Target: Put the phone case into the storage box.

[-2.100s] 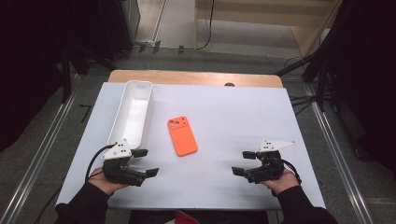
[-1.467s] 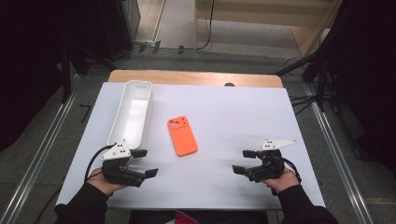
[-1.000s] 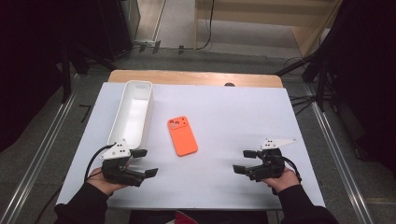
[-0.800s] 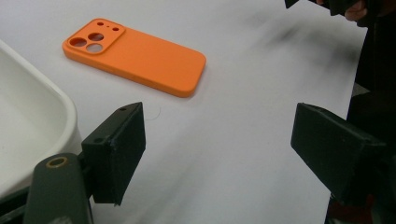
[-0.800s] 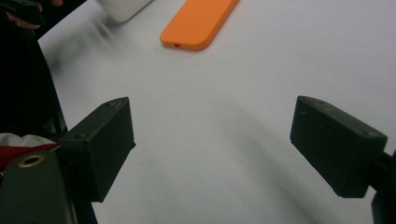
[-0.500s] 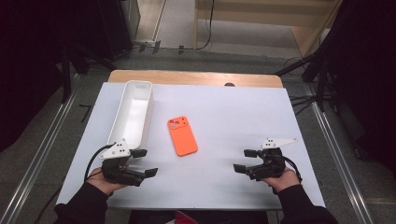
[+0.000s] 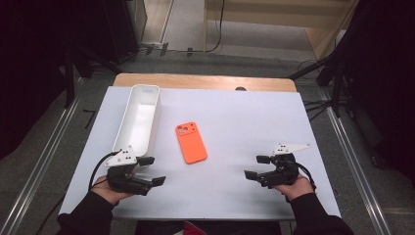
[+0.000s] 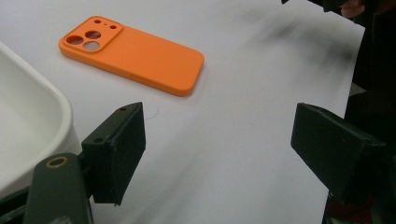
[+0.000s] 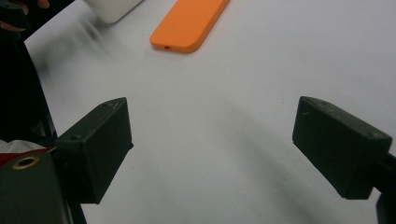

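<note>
High view: the flat orange silicone phone case (image 7: pixel 191 142) lies camera-side up near the middle of the white tabletop (image 7: pixel 254 112), with bare surface all round it. At its 9 o'clock, close but apart, stands a long white plastic tray (image 7: pixel 138 119). The left hand-held gripper (image 7: pixel 152 171) rests at 7 o'clock from the case, near the tray's near end, jaws spread with nothing between them. The right hand-held gripper (image 7: pixel 257 167) sits at 4 o'clock, well apart, jaws likewise parted and bare. Nothing lies between either one and the case.
</note>
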The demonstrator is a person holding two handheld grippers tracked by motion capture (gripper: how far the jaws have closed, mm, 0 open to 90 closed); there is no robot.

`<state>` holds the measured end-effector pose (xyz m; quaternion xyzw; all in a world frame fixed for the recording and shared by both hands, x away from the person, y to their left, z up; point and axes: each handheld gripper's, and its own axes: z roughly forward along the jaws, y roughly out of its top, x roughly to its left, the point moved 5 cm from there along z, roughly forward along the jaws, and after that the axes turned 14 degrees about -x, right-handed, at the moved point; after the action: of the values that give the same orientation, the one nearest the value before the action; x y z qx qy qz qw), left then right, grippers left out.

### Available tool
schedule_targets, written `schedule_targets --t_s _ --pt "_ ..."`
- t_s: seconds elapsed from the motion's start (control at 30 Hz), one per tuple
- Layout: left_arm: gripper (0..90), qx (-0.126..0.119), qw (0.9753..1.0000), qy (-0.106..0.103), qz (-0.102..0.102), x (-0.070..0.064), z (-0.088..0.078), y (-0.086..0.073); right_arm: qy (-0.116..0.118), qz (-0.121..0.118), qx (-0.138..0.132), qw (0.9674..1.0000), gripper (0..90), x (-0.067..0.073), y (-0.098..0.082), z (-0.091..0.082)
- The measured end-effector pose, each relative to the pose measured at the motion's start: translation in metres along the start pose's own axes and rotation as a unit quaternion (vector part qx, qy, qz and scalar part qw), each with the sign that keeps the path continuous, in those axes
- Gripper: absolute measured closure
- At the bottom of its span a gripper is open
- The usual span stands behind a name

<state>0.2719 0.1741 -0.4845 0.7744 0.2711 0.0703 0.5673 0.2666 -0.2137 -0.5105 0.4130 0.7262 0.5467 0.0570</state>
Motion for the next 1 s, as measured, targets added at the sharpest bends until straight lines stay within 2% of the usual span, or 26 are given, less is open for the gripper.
schedule_targets --t_s 0.2,0.4,0.7,0.8,0.87,1.0 --pt "17.9 0.001 1.0000 -0.002 -0.002 0.000 0.000 0.000 -0.019 0.003 0.000 0.9998 11.1 -0.002 0.005 0.003" --pt "17.9 0.001 1.0000 -0.003 -0.002 0.000 0.001 0.000 -0.026 -0.009 -0.004 0.9996 11.1 -0.003 0.011 0.007" --pt "17.9 0.002 1.0000 -0.004 -0.003 0.000 0.001 -0.001 -0.022 -0.018 0.001 0.9996 10.9 0.001 0.016 0.016" --pt "17.9 0.002 1.0000 -0.004 -0.002 0.000 0.001 -0.001 -0.021 -0.017 0.002 0.9996 7.1 0.001 0.017 0.019" --pt "17.9 0.003 1.0000 -0.003 -0.002 0.000 0.001 -0.001 -0.031 -0.015 0.004 0.9994 0.3 0.000 0.018 0.021" --pt "17.9 0.002 1.0000 -0.004 -0.003 0.000 0.001 -0.001 -0.033 -0.016 0.004 0.9993 0.3 0.001 0.021 0.025"
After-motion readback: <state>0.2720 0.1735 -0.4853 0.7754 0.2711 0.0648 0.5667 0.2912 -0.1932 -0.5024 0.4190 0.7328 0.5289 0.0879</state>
